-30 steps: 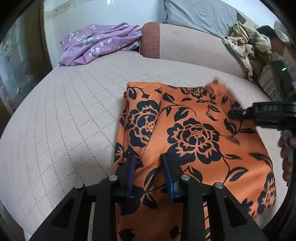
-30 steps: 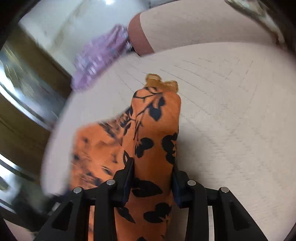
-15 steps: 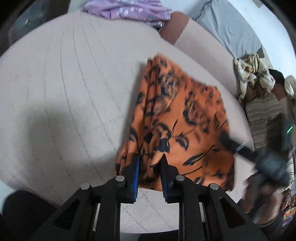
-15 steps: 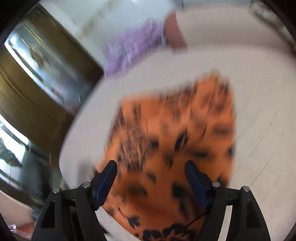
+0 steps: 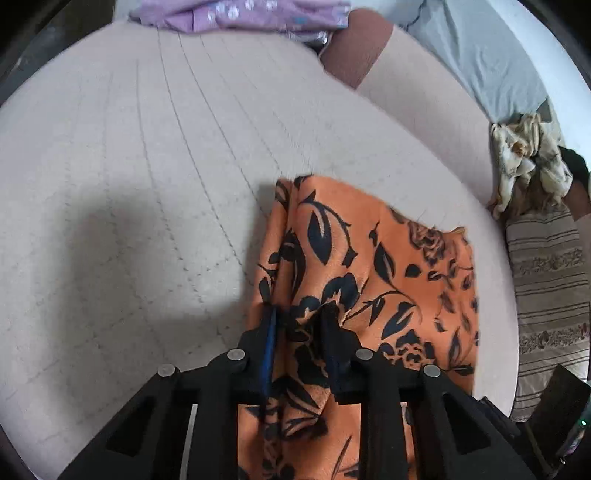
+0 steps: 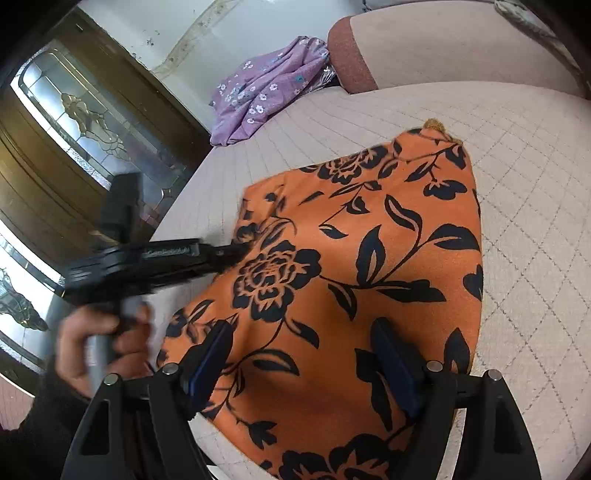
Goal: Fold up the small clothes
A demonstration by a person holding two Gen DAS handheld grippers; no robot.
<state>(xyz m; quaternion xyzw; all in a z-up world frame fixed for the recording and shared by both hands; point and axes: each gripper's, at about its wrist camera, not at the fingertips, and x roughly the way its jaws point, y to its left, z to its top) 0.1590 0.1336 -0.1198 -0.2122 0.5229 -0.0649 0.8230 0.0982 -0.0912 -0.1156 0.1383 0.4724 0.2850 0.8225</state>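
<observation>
Left wrist view: the left hand-held gripper (image 5: 299, 314), black with blue pads, points steeply down at an orange fabric garment printed with black flowers and leaves (image 5: 369, 266); its jaws stand close together, having just opened slightly, and a bunched fold of the garment's left edge sits pinched between the pads; the garment lies on a pale quilted bed surface (image 5: 147, 184), its far part spread flat; a crumpled lilac floral cloth (image 5: 240, 14) lies at the far edge of the bed, well apart from the garment. Right wrist view: the right hand-held gripper (image 6: 301, 354) hovers above the near part of the same garment (image 6: 369, 258); its jaws have just been opening and stand wide apart, the fabric below them lying flat and unpinched; the left hand-held gripper (image 6: 236, 253), blurred, reaches in from the left to the garment's left edge, carried by a person's hand (image 6: 99, 343).
</observation>
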